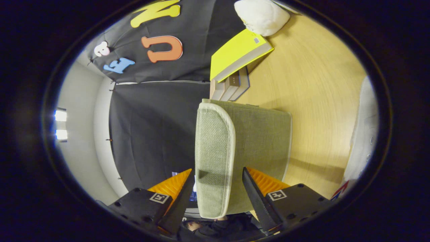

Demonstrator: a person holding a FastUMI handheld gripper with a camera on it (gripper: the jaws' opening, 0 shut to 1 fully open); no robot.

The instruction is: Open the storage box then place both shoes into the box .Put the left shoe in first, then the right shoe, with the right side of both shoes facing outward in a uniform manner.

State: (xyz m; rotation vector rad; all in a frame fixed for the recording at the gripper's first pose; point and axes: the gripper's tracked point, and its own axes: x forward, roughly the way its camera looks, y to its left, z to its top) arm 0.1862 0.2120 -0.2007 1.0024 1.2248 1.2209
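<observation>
A: Between the two fingers of the gripper [218, 191]: one lid [215, 158], green woven fabric with a pale trim, seen edge-on. Count one.

B: And the jaws?

A: Apart, one finger on each side of the lid's edge. The finger on the box side looks near it, with a gap showing. Whether either pad actually presses on the fabric I cannot tell.

B: The storage box [262, 141] itself?

A: One, same green fabric, joined to the lid and running back from it, standing on the wooden tabletop [312, 87].

B: Other items on the tabletop?

A: One yellow book [237, 53] leaning over a row of books [231, 85], at least three spines, standing just beyond the box's far corner. One white soft item [262, 15] past the yellow book, toward the far edge. One pale object [364, 134] at the tabletop's near side; too little of it shows to name it.

B: Anything in the way?

A: The lid hides part of the box.
</observation>
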